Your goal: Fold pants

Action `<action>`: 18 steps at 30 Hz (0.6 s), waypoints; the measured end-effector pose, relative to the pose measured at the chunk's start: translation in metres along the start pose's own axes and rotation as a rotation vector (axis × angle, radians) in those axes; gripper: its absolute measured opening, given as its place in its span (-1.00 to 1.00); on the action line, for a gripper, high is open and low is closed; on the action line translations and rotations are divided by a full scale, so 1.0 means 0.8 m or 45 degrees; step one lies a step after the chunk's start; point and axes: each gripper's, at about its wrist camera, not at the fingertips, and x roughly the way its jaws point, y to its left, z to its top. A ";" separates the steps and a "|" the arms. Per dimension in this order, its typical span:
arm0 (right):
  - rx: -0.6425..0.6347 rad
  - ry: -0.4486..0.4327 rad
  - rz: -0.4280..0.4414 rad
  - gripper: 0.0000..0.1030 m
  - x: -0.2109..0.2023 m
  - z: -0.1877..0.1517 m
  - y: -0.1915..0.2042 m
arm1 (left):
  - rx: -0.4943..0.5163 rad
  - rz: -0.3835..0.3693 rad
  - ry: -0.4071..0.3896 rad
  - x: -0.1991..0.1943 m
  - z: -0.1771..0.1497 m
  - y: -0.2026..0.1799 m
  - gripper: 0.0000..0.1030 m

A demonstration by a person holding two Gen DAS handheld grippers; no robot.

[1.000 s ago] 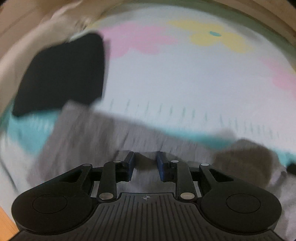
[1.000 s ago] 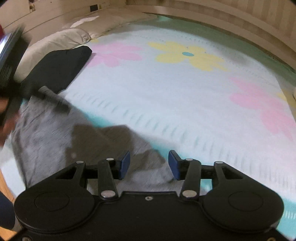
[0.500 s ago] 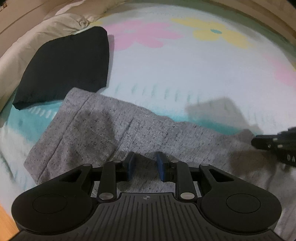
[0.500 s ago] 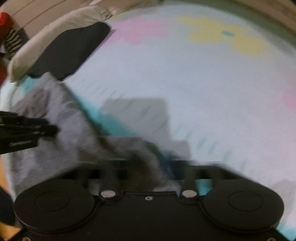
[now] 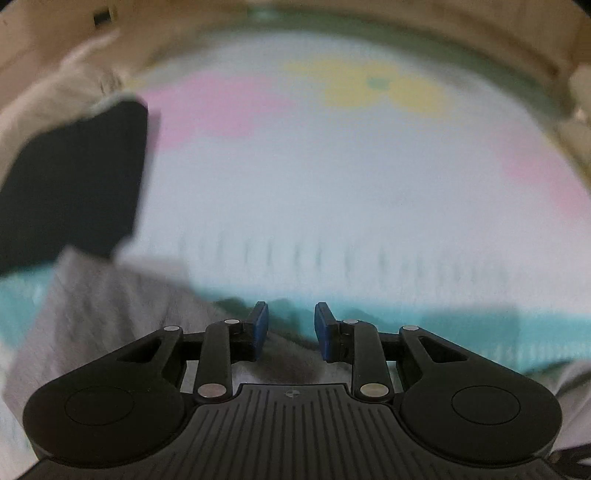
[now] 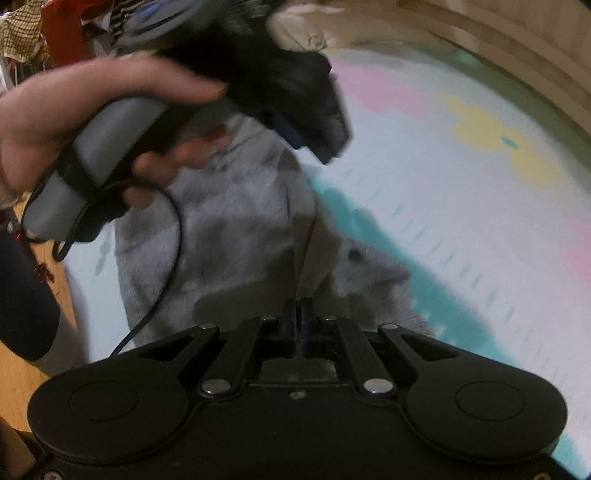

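Observation:
Grey pants (image 6: 229,229) lie on a pale floral mat (image 6: 461,206). My right gripper (image 6: 299,314) is shut on a fold of the grey pants and holds it a little above the mat. My left gripper (image 5: 290,325) is open and empty, hovering over the pants' edge (image 5: 110,306). In the right wrist view the left gripper (image 6: 295,136) hangs in a hand over the far end of the pants.
A folded black garment (image 5: 74,184) lies on the mat at the left, next to a beige cushion (image 5: 55,99). The mat's teal border (image 5: 461,328) runs by the pants. Wood floor (image 6: 22,373) and a clothes pile (image 6: 55,26) are at the left.
My right gripper has closed on the grey pants and swung left with the fabric. My left gripper has lifted off the pants and stayed open.

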 end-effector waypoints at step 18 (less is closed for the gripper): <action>0.325 -0.024 0.081 0.30 0.025 0.052 -0.101 | -0.012 0.001 -0.007 0.000 -0.010 0.001 -0.49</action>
